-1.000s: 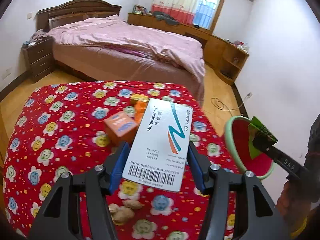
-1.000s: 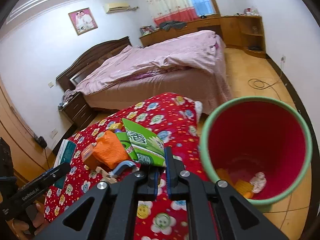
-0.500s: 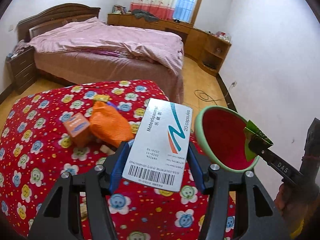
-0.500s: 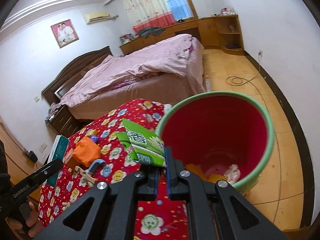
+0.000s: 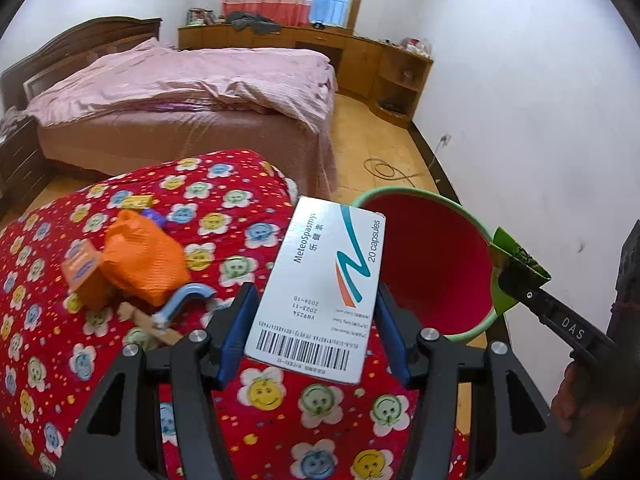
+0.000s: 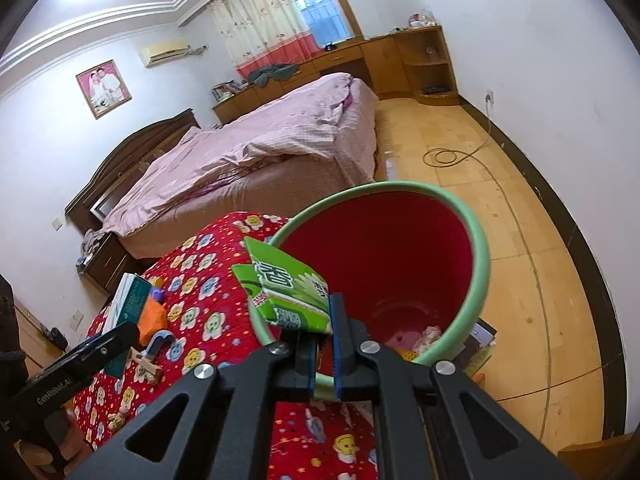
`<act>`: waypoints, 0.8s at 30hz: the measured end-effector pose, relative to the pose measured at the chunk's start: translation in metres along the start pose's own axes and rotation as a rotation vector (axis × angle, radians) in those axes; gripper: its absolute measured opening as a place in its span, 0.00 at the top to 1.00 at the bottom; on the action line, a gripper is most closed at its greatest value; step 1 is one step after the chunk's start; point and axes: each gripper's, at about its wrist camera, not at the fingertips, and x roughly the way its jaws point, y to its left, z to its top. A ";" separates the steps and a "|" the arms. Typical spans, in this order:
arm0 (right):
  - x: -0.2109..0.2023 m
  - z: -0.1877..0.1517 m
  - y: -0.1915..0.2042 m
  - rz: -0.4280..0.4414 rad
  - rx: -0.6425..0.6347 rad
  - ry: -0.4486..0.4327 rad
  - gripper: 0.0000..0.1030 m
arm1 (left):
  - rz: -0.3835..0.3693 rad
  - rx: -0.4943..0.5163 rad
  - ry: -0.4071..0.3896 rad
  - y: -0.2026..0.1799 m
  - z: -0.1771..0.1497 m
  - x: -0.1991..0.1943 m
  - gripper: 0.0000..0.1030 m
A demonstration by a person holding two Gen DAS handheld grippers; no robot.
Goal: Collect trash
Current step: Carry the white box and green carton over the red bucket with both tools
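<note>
left wrist view: my left gripper (image 5: 316,320) holds a white pill box (image 5: 320,288) flat between its blue pads, barcode end toward the camera, the far end reaching up over the edge of the table. the box sits above the red flowered cloth (image 5: 224,216), with the bin (image 5: 424,264) just to its right on the floor beside the table. the bin has a pale green rim and a red inside. on the cloth to the left lie an orange bag (image 5: 144,260), a small orange box (image 5: 82,268) touching it, a blue hook (image 5: 184,300) and some wood pieces below the bag. my right gripper (image 5: 520,276) shows at the right edge, at the bin's rim, with a green carton in it.

right wrist view: my right gripper (image 6: 322,340) is pinched nearly shut on the corner of the green carton (image 6: 286,284), which stands tilted over the bin's near rim (image 6: 480,264). scraps of trash lie at the bottom of the bin. my left gripper (image 6: 96,348) and its pill box (image 6: 128,300) are at the far left above the cloth (image 6: 208,300).

a bed with a pink cover stands behind the table.
</note>
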 end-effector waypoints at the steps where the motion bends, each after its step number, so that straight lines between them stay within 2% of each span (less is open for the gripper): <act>1: 0.000 0.000 -0.003 -0.006 0.006 -0.001 0.93 | -0.005 0.009 0.005 -0.004 0.000 0.004 0.43; 12: 0.005 -0.003 -0.037 -0.037 0.070 0.006 0.93 | -0.043 0.084 0.074 -0.042 -0.001 0.048 0.43; 24: 0.013 -0.001 -0.057 -0.043 0.103 0.015 0.93 | -0.061 0.127 0.122 -0.063 0.004 0.091 0.43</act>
